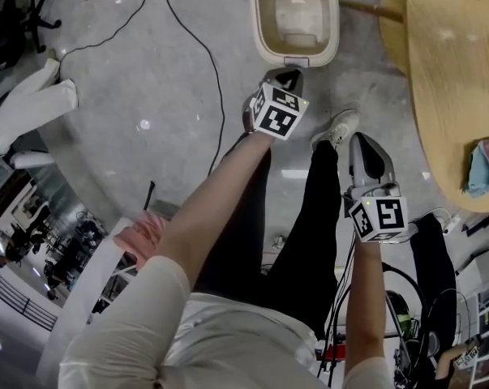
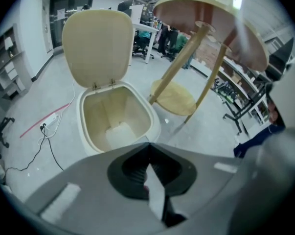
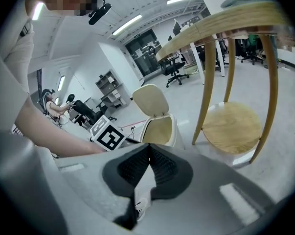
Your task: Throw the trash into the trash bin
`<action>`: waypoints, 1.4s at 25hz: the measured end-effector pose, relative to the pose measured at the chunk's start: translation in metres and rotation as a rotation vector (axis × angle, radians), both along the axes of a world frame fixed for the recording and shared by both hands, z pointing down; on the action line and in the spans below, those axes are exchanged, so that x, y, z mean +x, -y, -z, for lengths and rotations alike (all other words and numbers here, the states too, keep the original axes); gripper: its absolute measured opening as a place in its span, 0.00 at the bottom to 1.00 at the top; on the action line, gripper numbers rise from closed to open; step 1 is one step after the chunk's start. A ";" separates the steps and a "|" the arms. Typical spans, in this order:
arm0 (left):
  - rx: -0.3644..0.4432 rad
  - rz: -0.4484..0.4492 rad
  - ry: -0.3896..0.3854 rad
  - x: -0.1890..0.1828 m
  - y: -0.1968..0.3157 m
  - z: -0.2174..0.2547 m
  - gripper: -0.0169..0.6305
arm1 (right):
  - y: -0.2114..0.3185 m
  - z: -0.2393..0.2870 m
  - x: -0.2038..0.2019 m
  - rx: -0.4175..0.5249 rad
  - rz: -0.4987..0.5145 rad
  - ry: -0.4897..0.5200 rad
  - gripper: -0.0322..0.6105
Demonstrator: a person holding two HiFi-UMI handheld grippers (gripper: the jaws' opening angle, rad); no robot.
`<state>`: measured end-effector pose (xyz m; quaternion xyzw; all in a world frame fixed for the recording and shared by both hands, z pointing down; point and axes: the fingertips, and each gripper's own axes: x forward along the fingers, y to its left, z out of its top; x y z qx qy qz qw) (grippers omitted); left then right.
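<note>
The cream trash bin [image 1: 294,23] stands on the floor with its lid flipped up. In the left gripper view the bin [image 2: 115,114] is just beyond the jaws, and a pale flat piece [image 2: 120,133] lies at its bottom. My left gripper [image 1: 286,75] hovers by the bin's near rim, pointing steeply down. Its jaws [image 2: 148,146] meet at the tips and nothing sticks out past them. My right gripper [image 1: 364,140] hangs lower right, over the person's shoe. It [image 3: 148,148] is shut and empty, and faces the bin [image 3: 157,126].
A round wooden table [image 1: 455,79] with a blue cloth [image 1: 487,167] stands right of the bin. Its legs and low shelf [image 2: 174,98] are beside the bin. Black cables [image 1: 203,55] trail over the grey floor on the left. The person's legs and shoe [image 1: 337,128] are below the grippers.
</note>
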<state>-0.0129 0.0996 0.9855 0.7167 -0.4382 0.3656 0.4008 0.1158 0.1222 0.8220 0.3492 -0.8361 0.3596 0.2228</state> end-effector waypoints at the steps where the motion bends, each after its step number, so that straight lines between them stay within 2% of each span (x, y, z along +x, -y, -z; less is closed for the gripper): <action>1: 0.009 -0.004 -0.014 0.002 0.000 0.006 0.03 | 0.000 0.003 -0.001 0.002 0.001 0.002 0.05; 4: 0.043 -0.014 -0.048 0.006 0.003 0.028 0.03 | 0.002 0.012 -0.004 0.010 0.003 0.004 0.05; 8: 0.083 -0.012 -0.054 0.006 0.008 0.051 0.03 | 0.008 0.026 -0.001 0.025 0.002 0.003 0.05; 19: 0.118 -0.009 -0.061 0.005 0.009 0.110 0.03 | 0.003 0.062 0.004 0.041 0.000 0.001 0.05; 27: 0.114 0.010 -0.101 0.012 -0.003 0.148 0.03 | 0.004 0.088 0.018 -0.009 -0.116 0.076 0.05; 31: 0.125 0.007 -0.116 0.018 -0.008 0.169 0.03 | 0.002 0.104 0.018 0.000 -0.103 0.082 0.05; 35: 0.183 0.025 -0.116 0.008 -0.006 0.193 0.03 | -0.002 0.120 0.013 0.016 -0.088 0.076 0.05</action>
